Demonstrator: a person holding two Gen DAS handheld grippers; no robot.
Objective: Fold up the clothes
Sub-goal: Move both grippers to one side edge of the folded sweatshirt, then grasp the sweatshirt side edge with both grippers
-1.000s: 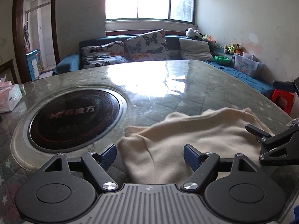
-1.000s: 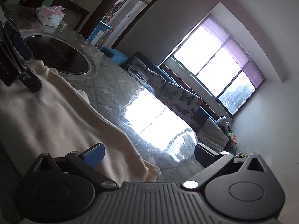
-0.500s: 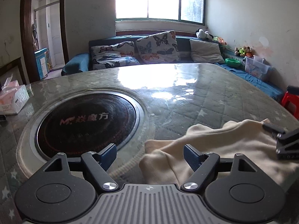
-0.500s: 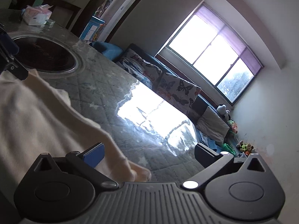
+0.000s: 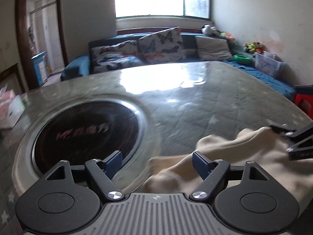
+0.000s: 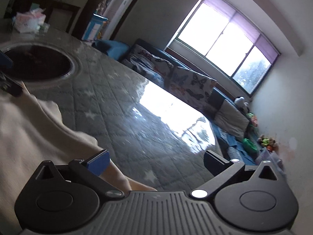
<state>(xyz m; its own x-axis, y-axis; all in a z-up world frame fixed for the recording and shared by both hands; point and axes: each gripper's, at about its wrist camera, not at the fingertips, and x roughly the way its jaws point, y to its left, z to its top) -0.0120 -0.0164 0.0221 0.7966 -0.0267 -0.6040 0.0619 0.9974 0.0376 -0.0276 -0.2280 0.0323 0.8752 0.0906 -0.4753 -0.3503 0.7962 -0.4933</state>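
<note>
Cream garment point(image 5: 244, 156) bunched on the table, right of the round cooktop point(image 5: 86, 133). Left gripper point(image 5: 156, 161) jaws apart, cloth under its right finger. Right gripper point(image 6: 156, 159) jaws apart, nothing clamped, cloth beneath its left finger.

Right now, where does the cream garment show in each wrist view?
Left wrist view: cream garment lies lower right, bunched behind the left gripper's right finger.
Right wrist view: cream garment fills the lower left, beside the right gripper.
Shared landmark: the round black cooktop set into the table.
</note>
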